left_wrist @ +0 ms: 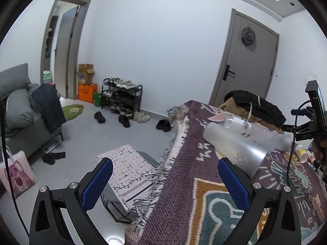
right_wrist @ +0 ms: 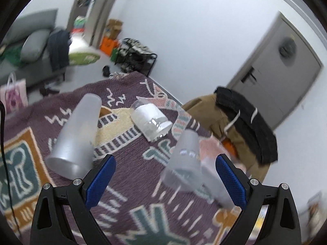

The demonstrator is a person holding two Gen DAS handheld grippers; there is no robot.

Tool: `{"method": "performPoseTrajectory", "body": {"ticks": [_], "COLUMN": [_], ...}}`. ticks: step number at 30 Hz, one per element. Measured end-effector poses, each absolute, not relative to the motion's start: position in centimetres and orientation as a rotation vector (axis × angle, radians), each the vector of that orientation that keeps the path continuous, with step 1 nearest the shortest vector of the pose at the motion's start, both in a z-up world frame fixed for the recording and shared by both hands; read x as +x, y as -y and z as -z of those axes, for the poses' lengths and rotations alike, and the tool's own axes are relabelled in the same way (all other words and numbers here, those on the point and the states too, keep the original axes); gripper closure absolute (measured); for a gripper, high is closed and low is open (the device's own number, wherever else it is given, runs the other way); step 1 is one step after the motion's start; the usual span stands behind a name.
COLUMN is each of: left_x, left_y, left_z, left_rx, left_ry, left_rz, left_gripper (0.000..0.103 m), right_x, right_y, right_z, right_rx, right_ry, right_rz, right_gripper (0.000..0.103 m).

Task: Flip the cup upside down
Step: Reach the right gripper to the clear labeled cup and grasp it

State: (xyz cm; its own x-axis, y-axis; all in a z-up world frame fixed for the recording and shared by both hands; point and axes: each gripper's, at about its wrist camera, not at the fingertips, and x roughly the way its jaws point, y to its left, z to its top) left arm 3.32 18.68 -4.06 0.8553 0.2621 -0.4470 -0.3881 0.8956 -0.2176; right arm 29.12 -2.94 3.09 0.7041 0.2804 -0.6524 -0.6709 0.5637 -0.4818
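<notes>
Between the wide, empty right tongs (right_wrist: 164,180) a frosted cup (right_wrist: 184,163) is seen on the blanketed desk (right_wrist: 130,194), seemingly mouth-down. Left tongs (left_wrist: 165,183) are spread, empty. Release is judged done; another cup (right_wrist: 74,137) may be approached next.

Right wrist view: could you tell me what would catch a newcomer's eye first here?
Three frosted translucent plastic cups standing mouth-down on the purple patterned woven blanket: a tall one at left, a shorter one between the open right gripper fingers, and a clear glass-like cup behind them. A brown and black jacket pile lies at right.
</notes>
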Motion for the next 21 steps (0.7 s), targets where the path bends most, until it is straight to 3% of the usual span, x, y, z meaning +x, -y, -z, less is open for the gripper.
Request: {"method": "performPoseTrajectory", "body": {"ticks": [21], "left_x": [5.1], "left_y": [-20.6], "left_z": [5.0], "left_rx": [-0.365], "left_ry": [-0.436], "left_rz": [-0.413], "left_gripper": [0.000], "right_x": [40.0], "right_y": [-4.9], "right_z": [1.7], "right_rx": [-0.955], "right_ry": [-0.733], "right_rz": [-0.853], "right_gripper": [0.005]}}
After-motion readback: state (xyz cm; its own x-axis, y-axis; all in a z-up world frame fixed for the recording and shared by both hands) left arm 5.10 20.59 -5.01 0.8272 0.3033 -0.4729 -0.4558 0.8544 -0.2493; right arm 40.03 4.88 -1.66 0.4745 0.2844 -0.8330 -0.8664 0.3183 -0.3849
